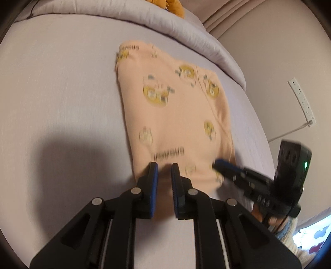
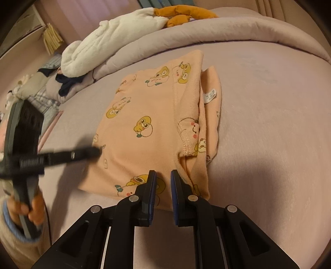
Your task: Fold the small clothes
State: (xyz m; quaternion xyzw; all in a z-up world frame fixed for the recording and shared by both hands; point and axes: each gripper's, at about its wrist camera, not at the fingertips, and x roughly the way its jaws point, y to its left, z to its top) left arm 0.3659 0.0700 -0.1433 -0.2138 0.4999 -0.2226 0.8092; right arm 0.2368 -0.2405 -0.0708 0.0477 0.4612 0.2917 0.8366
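A small peach garment with yellow cartoon prints (image 1: 173,115) lies folded flat on the lilac bed sheet; it also shows in the right wrist view (image 2: 157,128), with a white label (image 2: 210,96) at its right edge. My left gripper (image 1: 164,165) hovers at the garment's near edge, jaws slightly apart and empty. It appears from the side in the right wrist view (image 2: 97,152). My right gripper (image 2: 163,172) sits over the garment's near edge, jaws slightly apart and empty. It appears in the left wrist view (image 1: 217,163) at the garment's right corner.
A lilac duvet (image 2: 227,29) is rolled along the far side of the bed. A white plush (image 2: 115,39) and an orange plush (image 2: 182,14) lie on it. Other clothes (image 2: 41,91) are piled at the left. A wall power strip (image 1: 302,101) is at the right.
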